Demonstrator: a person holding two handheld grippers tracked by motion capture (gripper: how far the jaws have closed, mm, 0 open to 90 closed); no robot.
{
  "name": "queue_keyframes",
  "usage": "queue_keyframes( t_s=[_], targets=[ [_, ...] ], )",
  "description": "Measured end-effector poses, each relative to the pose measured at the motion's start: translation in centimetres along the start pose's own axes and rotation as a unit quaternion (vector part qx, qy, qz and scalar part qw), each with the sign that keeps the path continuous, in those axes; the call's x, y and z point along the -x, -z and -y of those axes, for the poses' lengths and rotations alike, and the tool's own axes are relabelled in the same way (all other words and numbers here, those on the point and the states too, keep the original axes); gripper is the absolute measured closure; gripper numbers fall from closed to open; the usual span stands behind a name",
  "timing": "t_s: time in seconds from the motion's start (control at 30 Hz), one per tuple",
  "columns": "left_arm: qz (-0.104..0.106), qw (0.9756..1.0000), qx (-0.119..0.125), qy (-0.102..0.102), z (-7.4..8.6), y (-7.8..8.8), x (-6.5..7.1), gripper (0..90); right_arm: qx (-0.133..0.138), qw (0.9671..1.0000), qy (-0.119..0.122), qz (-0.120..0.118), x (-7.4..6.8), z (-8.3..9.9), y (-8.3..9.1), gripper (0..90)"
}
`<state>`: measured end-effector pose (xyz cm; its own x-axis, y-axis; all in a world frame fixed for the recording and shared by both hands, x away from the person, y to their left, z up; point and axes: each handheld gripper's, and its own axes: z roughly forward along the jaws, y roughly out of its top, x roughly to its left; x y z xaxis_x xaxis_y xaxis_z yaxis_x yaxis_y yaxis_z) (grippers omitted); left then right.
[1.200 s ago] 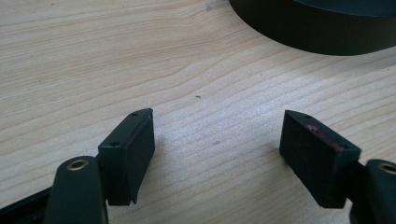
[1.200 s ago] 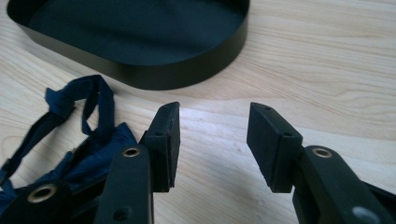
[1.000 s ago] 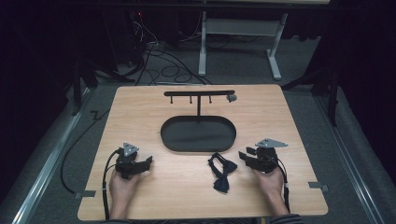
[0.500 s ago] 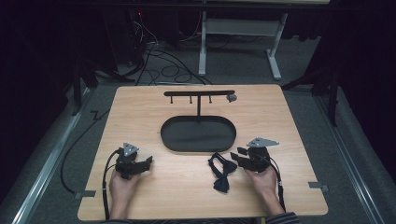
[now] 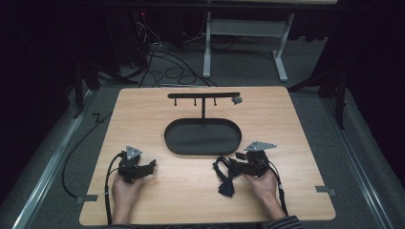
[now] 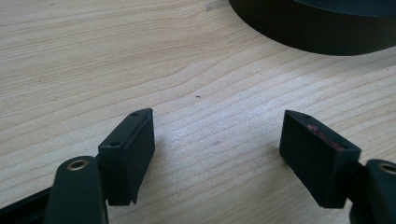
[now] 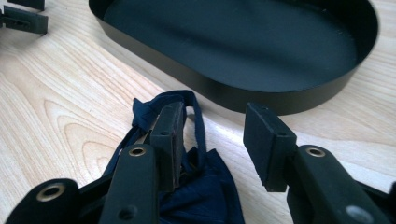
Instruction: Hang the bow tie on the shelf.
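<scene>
Between the right gripper's (image 7: 212,144) two black jaws lies a loop of the dark navy bow tie (image 7: 205,186), with the jaws standing apart and neither pad pressing on the cloth; one jaw sits over the strap and the other stands clear on bare wood. From above, the bow tie (image 5: 225,174) lies on the wooden table (image 5: 296,143), just in front of the black oval tray (image 5: 203,137), and the right gripper (image 5: 235,166) reaches it from the side. Behind the tray rises a T-shaped hanger stand (image 5: 204,97) with small hooks under its bar. The left gripper (image 6: 217,149) rests with its jaws wide apart over bare table and nothing between them; from above it (image 5: 149,164) lies well apart from the tie.

The step in hand looks like the approach for a pick. The next move calls for settling both pads around the strap or the knot, then closing firmly, since thin cloth can slip out.
</scene>
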<state>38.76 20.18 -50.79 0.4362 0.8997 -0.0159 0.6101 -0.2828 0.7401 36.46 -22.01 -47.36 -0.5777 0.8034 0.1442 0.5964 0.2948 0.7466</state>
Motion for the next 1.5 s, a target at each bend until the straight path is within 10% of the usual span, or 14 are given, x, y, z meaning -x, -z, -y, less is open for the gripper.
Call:
queue_keyframes(
  t_s=[0.73, 1.5],
  targets=[
    [0.0, 1.0, 0.001, 0.001, 0.0, 0.0, 0.0, 27.0, -0.045, 0.9985, 0.016, -0.025, -1.2, 0.1, -2.5, 73.7],
    [0.0, 1.0, 0.001, 0.001, 0.0, 0.0, 0.0, 27.0, -0.016, 0.9988, 0.035, -0.031, -1.5, 0.0, -0.9, 90.0]
  ],
)
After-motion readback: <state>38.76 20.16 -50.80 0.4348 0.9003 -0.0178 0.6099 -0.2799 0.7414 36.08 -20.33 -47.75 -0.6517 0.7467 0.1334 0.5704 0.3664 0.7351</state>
